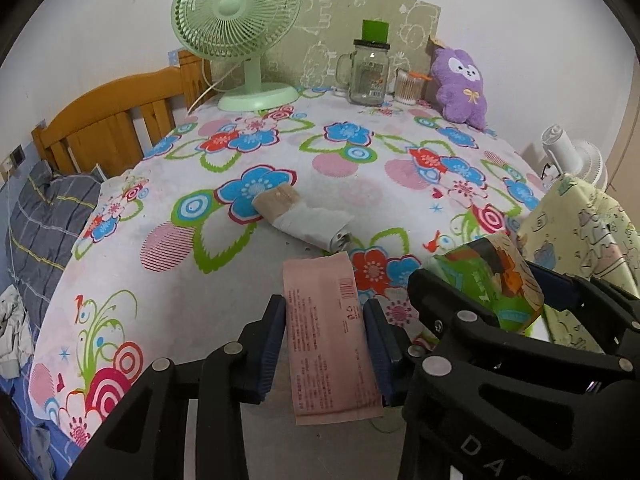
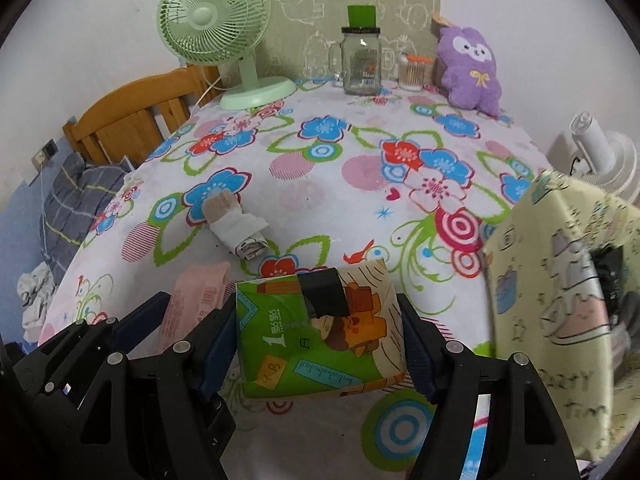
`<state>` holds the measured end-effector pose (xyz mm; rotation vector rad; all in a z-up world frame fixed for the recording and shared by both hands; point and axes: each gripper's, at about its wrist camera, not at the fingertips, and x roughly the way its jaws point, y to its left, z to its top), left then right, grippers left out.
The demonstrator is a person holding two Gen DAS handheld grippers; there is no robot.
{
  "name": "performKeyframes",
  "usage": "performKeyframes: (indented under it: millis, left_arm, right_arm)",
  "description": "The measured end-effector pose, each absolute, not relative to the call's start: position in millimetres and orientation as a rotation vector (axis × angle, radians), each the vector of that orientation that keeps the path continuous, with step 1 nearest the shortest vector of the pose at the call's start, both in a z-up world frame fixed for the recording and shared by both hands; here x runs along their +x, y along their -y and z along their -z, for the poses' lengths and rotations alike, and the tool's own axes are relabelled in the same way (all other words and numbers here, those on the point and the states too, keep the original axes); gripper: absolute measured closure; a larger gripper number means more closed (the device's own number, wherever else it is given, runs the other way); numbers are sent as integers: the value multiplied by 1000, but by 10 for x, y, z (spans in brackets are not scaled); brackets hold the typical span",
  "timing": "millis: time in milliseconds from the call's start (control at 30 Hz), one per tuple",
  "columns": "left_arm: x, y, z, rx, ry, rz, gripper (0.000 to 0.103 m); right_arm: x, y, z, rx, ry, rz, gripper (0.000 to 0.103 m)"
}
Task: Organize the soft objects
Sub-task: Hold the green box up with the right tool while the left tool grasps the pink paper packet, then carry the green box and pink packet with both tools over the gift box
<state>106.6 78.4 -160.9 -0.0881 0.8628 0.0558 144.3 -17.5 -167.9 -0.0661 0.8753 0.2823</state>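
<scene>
My left gripper (image 1: pixel 324 312) is shut on a flat pink tissue packet (image 1: pixel 332 344), and both blue pads press its long edges. Just to its right, my right gripper (image 2: pixel 316 312) is shut on a green cartoon-printed tissue pack (image 2: pixel 320 340), which also shows in the left wrist view (image 1: pixel 496 280). Both packs hang above the floral tablecloth (image 1: pixel 360 168). A rolled beige and white cloth bundle (image 1: pixel 300 216) lies on the cloth ahead of the grippers. A purple plush toy (image 2: pixel 470 68) sits at the far right by the wall.
A yellow cartoon-print fabric container (image 2: pixel 560 280) stands close on the right. At the back are a green desk fan (image 1: pixel 236 32), a glass jar with a green top (image 1: pixel 368 72) and a cotton swab tub (image 1: pixel 408 86). A wooden headboard (image 1: pixel 108 120) and bedding lie left.
</scene>
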Motion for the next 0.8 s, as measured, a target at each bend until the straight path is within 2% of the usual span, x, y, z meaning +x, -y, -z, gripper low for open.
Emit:
performKeyframes:
  millis: [800]
  left_arm:
    - [759, -477, 943, -34, -744, -44, 63]
  right_arm:
    - [1010, 511, 978, -44, -720, -308, 28]
